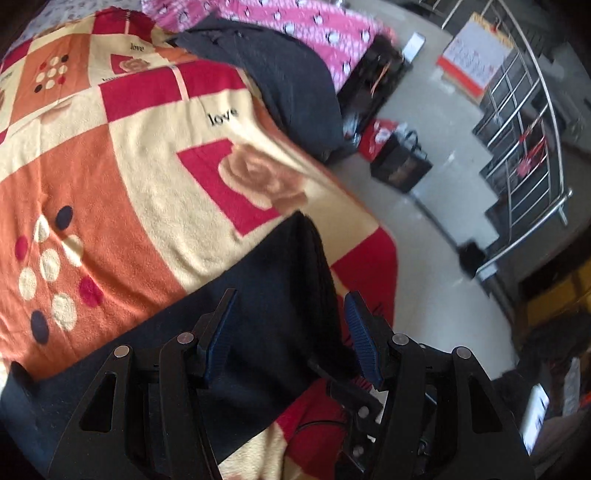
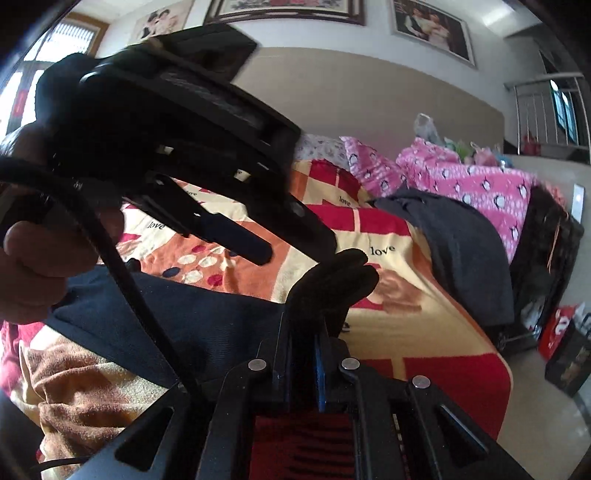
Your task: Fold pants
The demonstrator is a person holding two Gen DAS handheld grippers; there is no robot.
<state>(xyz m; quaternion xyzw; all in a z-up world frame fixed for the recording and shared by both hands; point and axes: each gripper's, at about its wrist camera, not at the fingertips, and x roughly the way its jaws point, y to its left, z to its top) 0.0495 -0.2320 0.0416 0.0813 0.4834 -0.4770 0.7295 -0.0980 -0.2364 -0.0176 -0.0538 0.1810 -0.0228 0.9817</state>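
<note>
Dark navy pants (image 1: 266,295) lie on a patterned blanket on the bed, with an end raised as a fold. My left gripper (image 1: 291,332) is open and hovers just above the pants with the cloth between and below its blue pads. In the right wrist view my right gripper (image 2: 306,332) is shut on a bunched fold of the pants (image 2: 328,284) and holds it lifted off the blanket. The rest of the pants (image 2: 177,314) trails left under the left gripper (image 2: 236,236), held by a hand.
The blanket (image 1: 110,184) covers the bed. A dark grey garment (image 1: 288,81) and a pink penguin quilt (image 1: 314,26) lie at the far side. The bed edge drops to the floor (image 1: 424,236) with bags (image 1: 399,162) and a metal railing (image 1: 524,122).
</note>
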